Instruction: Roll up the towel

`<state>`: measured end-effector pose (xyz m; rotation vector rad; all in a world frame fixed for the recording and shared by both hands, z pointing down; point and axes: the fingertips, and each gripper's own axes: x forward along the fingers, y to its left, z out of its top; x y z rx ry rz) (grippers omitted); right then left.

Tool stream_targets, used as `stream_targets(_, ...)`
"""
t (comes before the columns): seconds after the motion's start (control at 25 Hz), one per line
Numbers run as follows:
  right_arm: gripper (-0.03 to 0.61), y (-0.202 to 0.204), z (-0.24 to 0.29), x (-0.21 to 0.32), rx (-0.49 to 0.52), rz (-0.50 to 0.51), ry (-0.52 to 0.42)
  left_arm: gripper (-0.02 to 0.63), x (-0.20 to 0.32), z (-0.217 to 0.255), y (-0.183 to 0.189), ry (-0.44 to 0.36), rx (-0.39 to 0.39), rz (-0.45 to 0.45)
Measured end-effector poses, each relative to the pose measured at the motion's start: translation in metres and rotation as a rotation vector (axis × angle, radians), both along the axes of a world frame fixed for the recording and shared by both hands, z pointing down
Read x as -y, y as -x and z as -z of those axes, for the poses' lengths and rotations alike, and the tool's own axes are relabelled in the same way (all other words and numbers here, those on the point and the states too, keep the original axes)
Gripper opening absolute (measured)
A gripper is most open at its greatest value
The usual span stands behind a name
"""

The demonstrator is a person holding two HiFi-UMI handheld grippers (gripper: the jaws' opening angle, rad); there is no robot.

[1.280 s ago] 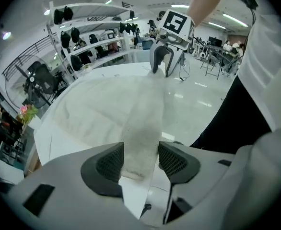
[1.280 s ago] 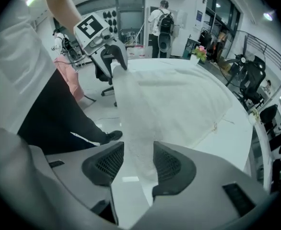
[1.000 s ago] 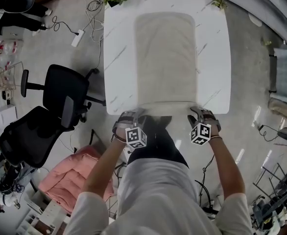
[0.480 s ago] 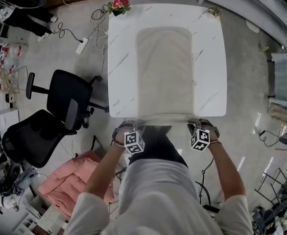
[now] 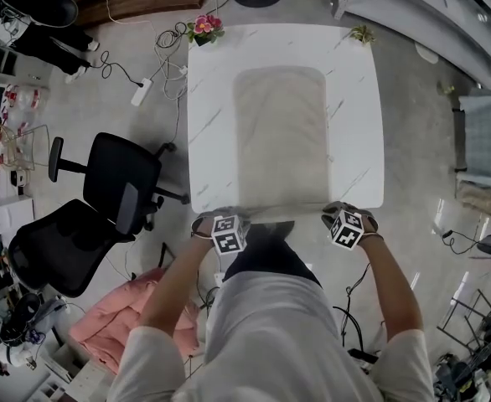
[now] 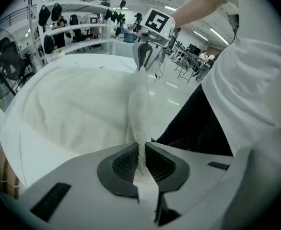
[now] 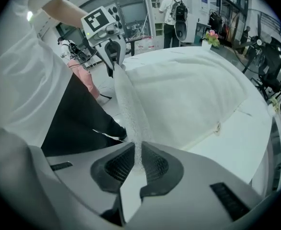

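Observation:
A cream towel (image 5: 279, 132) lies flat along the white marble table (image 5: 359, 141). Its near edge is lifted off the table's front edge and stretched between my two grippers. My left gripper (image 5: 231, 214) holds the near left corner. In the left gripper view its jaws (image 6: 140, 163) have just been closing, and the towel's hem (image 6: 139, 104) is pinched between the pads. My right gripper (image 5: 333, 211) holds the near right corner. Its jaws (image 7: 138, 164) have just been closing too, then eased a little, with the towel's edge (image 7: 128, 109) still clamped between them.
A pot of pink flowers (image 5: 204, 28) stands on the table's far left corner and a small plant (image 5: 361, 33) on the far right corner. Two black office chairs (image 5: 120, 178) and a pink cushion (image 5: 120, 325) are on the floor to the left.
Both grippers have shut on the towel's near corners and risen slightly, lifting the near edge off the table into a taut strip between them.

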<state>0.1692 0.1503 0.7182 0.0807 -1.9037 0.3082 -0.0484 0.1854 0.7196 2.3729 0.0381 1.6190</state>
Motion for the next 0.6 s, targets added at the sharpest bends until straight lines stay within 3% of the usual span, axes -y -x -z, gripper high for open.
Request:
stream_targets(0.16, 0.066, 0.003, 0.000, 0.033, -0.006, -0.030, 0.018, 0.055, 0.033, 0.001, 0.003, 0.033, 0.005, 0.020)
stream_targets(0.32, 0.077, 0.004, -0.003, 0.064, -0.014, -0.092, -0.041, 0.064, 0.070, -0.003, 0.006, -0.056, 0.027, 0.108)
stream_targets(0.4, 0.101, 0.002, -0.008, 0.078, -0.029, -0.131, -0.099, 0.108, 0.086, -0.011, 0.010, -0.117, 0.051, 0.169)
stream_targets(0.52, 0.185, -0.001, -0.014, 0.093, -0.057, -0.184, -0.177, 0.201, 0.101, -0.019, 0.014, -0.174, 0.081, 0.243)
stream_targets(0.6, 0.201, -0.005, -0.020, 0.099, -0.073, -0.211, -0.218, 0.231, 0.108, -0.022, 0.016, -0.203, 0.091, 0.284)
